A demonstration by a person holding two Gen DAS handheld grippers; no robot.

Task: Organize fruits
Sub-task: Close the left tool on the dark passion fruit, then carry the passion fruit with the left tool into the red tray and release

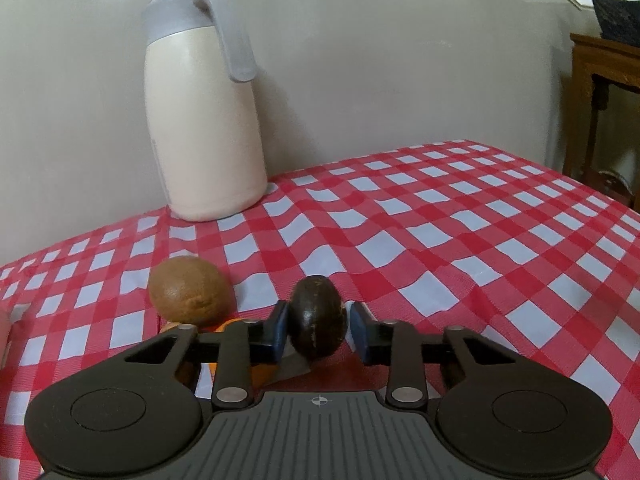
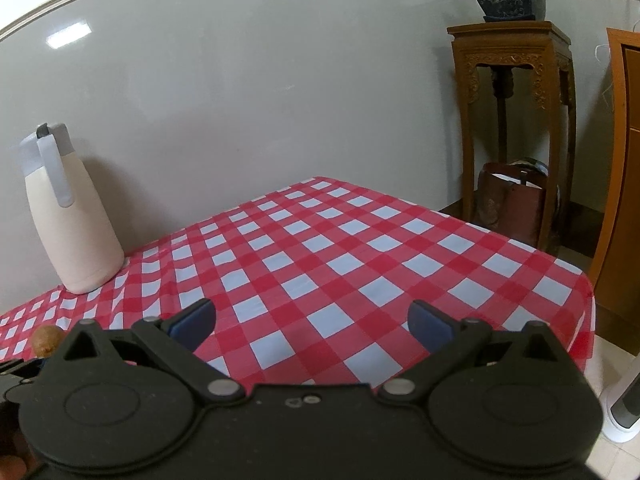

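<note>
In the left wrist view my left gripper (image 1: 319, 326) has a dark brown round fruit (image 1: 318, 317) between its blue pads. The left pad touches the fruit; a thin gap shows at the right pad. A brown kiwi (image 1: 191, 291) lies on the checkered cloth (image 1: 440, 232) to the left, with an orange fruit (image 1: 236, 354) partly hidden under the left finger. In the right wrist view my right gripper (image 2: 312, 326) is open and empty above the cloth. The kiwi (image 2: 47, 339) shows at its far left edge.
A cream thermos jug with a grey lid (image 1: 204, 112) stands at the back left by the wall, also in the right wrist view (image 2: 68, 212). A wooden stand (image 2: 516, 120) with a potted plant is beyond the table's right edge (image 2: 576, 280).
</note>
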